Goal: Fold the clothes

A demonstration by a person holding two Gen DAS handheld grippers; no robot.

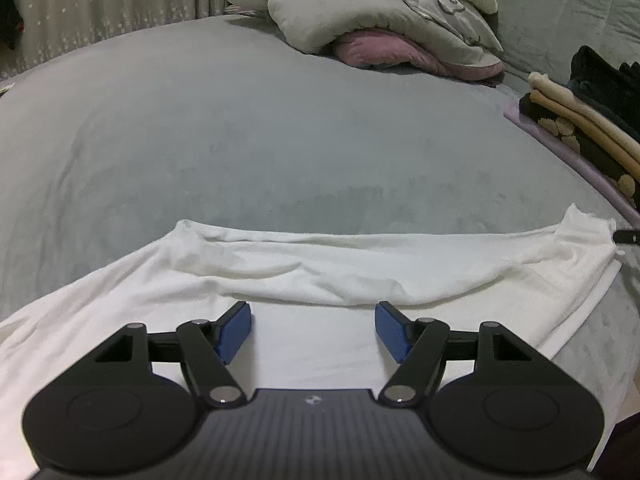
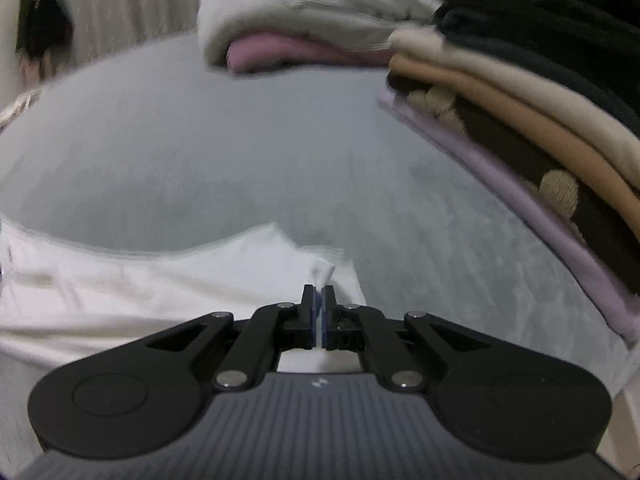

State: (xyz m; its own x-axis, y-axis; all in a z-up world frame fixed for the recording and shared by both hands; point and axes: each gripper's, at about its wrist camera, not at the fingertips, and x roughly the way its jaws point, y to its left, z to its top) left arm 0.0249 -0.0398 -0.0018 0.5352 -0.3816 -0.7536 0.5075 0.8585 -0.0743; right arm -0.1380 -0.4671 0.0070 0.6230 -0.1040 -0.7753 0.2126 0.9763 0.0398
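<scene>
The left gripper (image 1: pixel 313 330) hovers low over the white garment (image 1: pixel 304 264), its blue-padded fingers spread wide with nothing between them, just short of the bunched fold running across the cloth. The right gripper (image 2: pixel 319 312) has its fingers pressed together, pinching the garment's far right corner, which pokes up just past the tips. The garment lies spread on the grey bed (image 1: pixel 256 128); beyond it sits a rumpled grey quilt (image 1: pixel 360 8), and to its right a stack of folded clothes (image 2: pixel 520 112).

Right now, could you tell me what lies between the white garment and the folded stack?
Only bare grey bedcover separates the white garment from the folded stack, seen in the right wrist view.
</scene>
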